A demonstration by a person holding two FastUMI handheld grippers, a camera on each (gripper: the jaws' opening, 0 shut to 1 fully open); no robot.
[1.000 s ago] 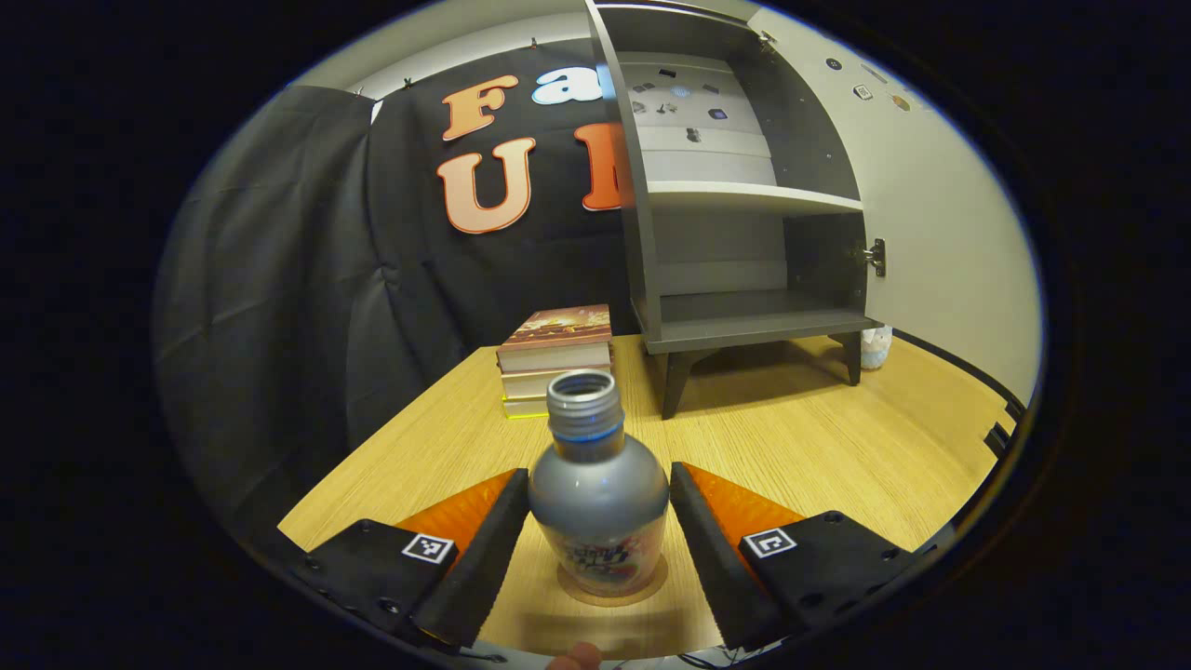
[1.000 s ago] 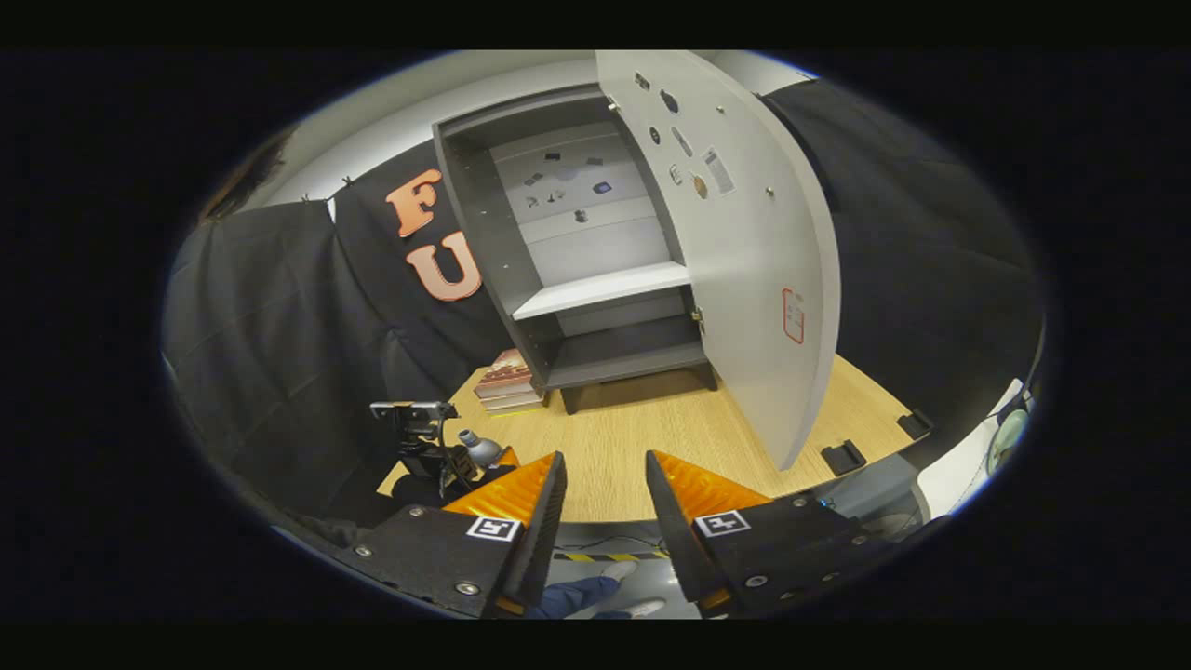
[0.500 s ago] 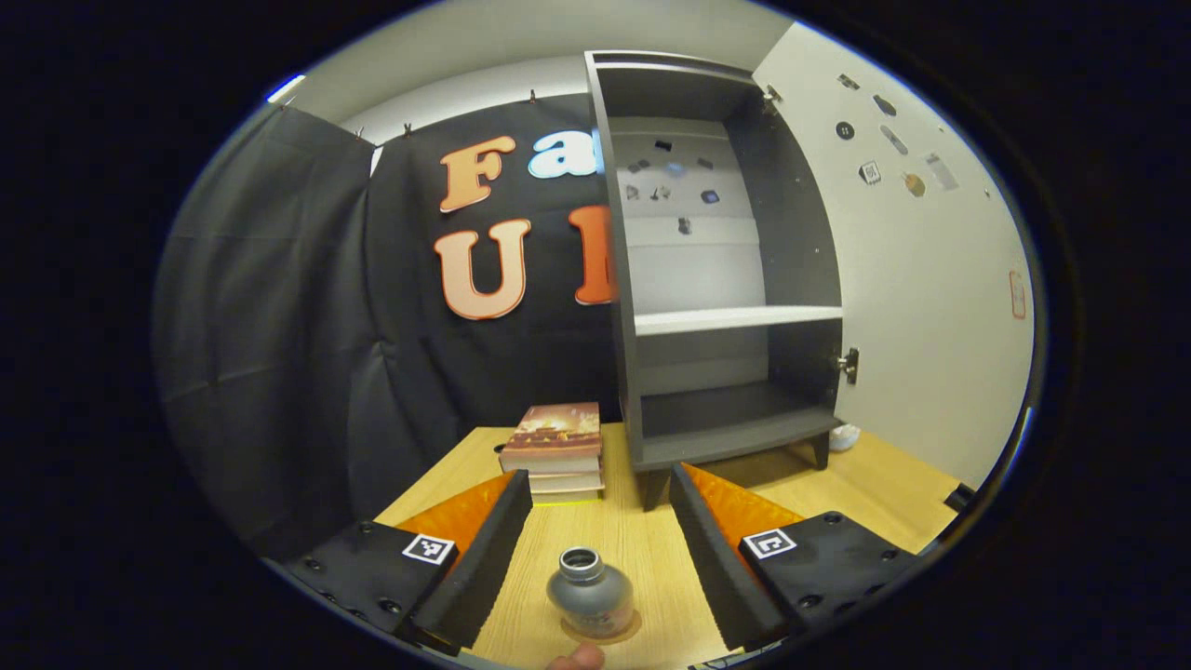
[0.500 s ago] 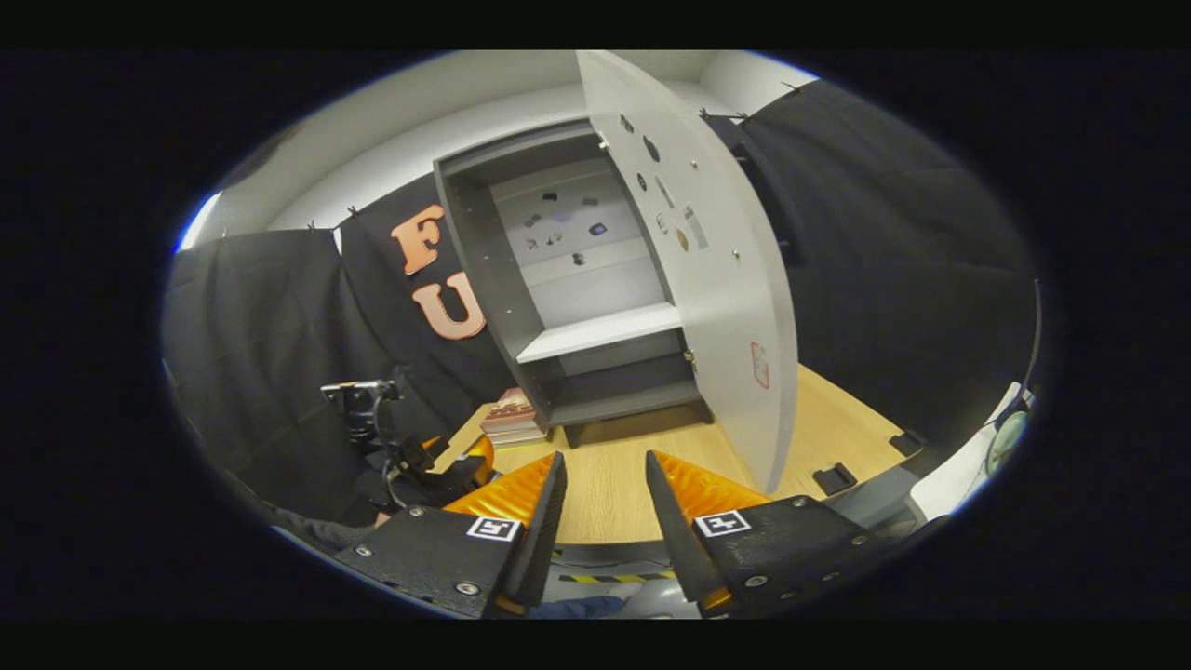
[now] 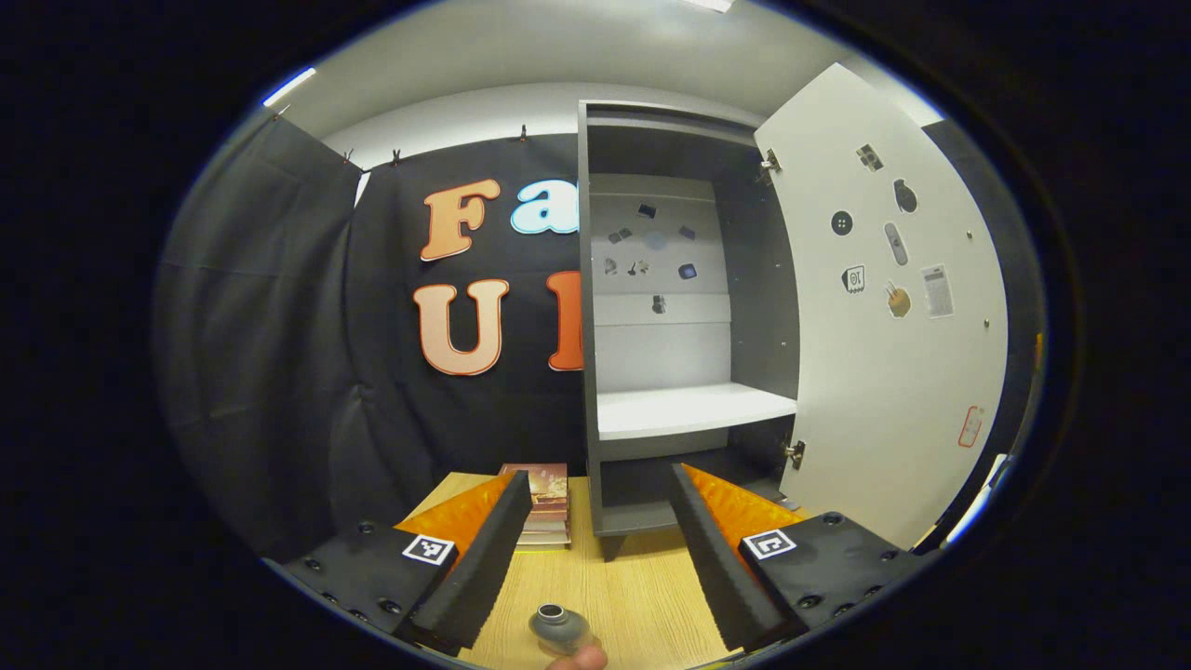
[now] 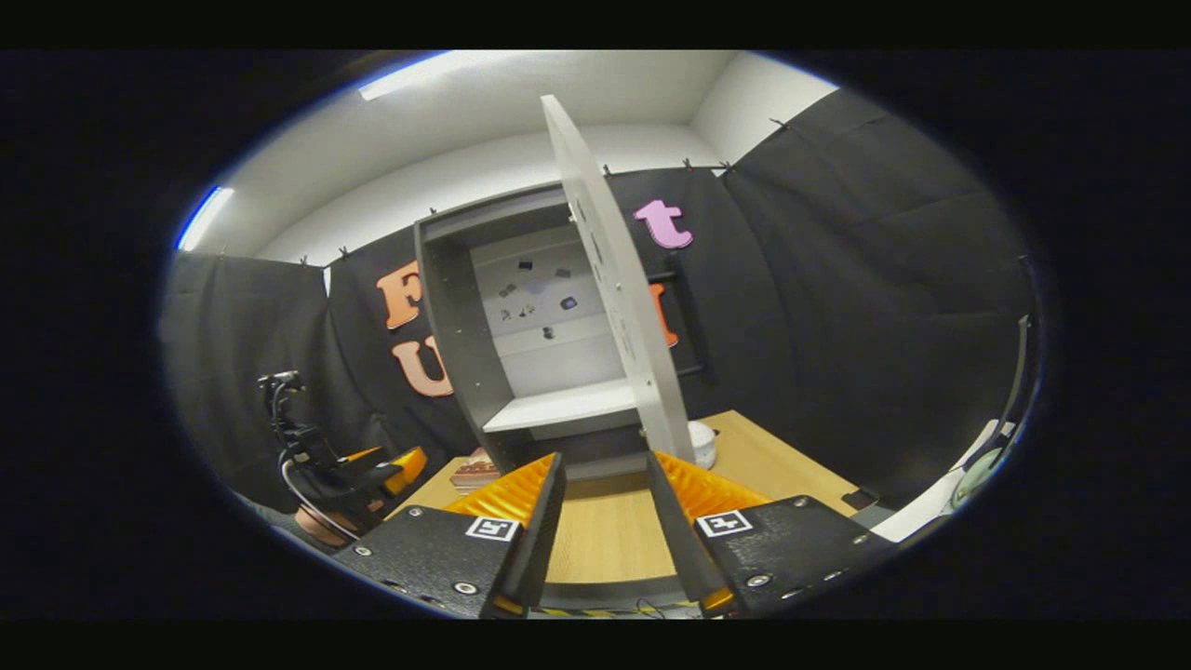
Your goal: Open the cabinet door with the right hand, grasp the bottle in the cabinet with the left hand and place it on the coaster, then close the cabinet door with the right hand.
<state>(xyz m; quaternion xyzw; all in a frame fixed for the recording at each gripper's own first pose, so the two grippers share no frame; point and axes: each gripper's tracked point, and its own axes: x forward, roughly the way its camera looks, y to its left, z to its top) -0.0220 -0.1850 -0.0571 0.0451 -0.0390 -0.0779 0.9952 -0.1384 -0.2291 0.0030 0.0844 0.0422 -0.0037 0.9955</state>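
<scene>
The silver bottle (image 5: 556, 628) stands upright on the wooden table (image 5: 642, 605), low in the left gripper view. It is free of the fingers, and I cannot make out the coaster under it. My left gripper (image 5: 600, 558) hangs above and behind the bottle, open and holding nothing; it also appears far left in the right gripper view (image 6: 395, 462). The grey cabinet (image 5: 670, 326) stands with its white door (image 5: 893, 354) swung wide. My right gripper (image 6: 603, 521) is open and holding nothing, and looks straight at the door's free edge (image 6: 619, 307), a short way off.
A stack of books (image 5: 544, 502) lies left of the cabinet's foot. A small white object (image 6: 702, 445) sits on the table behind the door. The cabinet's shelves (image 5: 689, 409) hold nothing. A fingertip (image 5: 577, 659) shows at the bottom of the left gripper view.
My left gripper has let go of the bottle and drawn back and up from it. The right gripper has swung round until the door shows edge-on.
</scene>
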